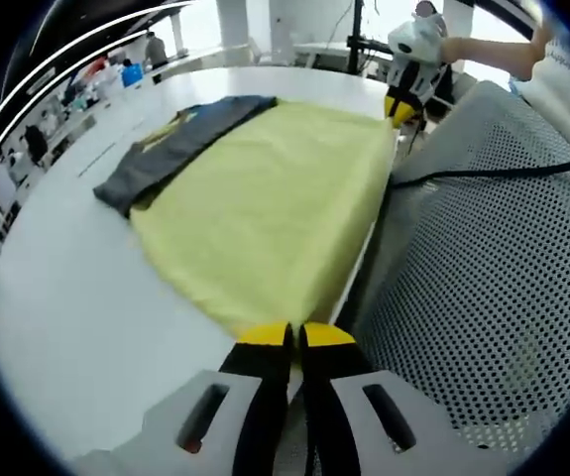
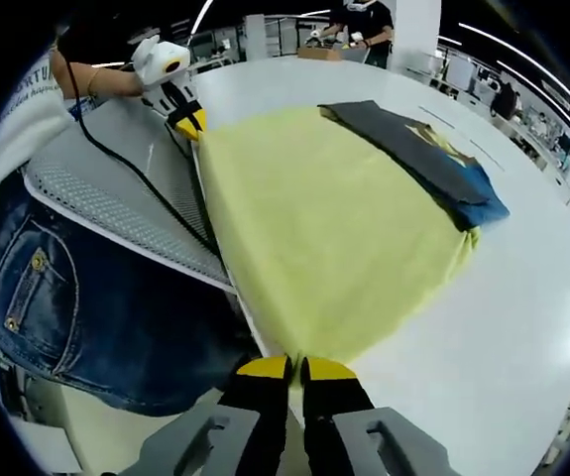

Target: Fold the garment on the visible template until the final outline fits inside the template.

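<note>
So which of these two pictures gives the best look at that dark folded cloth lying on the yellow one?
The right gripper view: the dark folded cloth shows its printed patch and blue end. The left gripper view shows the cloth farther off, with only a sliver of print.

Smooth white round-edged table [image 1: 76,297] [image 2: 522,297], bearing a flat pale-yellow cloth garment [image 1: 265,213] [image 2: 334,228] along its near edge, with a folded dark-grey fabric piece [image 1: 180,144] [image 2: 413,149] overlapping that garment's far side

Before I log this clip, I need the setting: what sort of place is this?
Probably a lab or workshop: a long white table, cluttered benches behind it, and people at a workstation.
</note>
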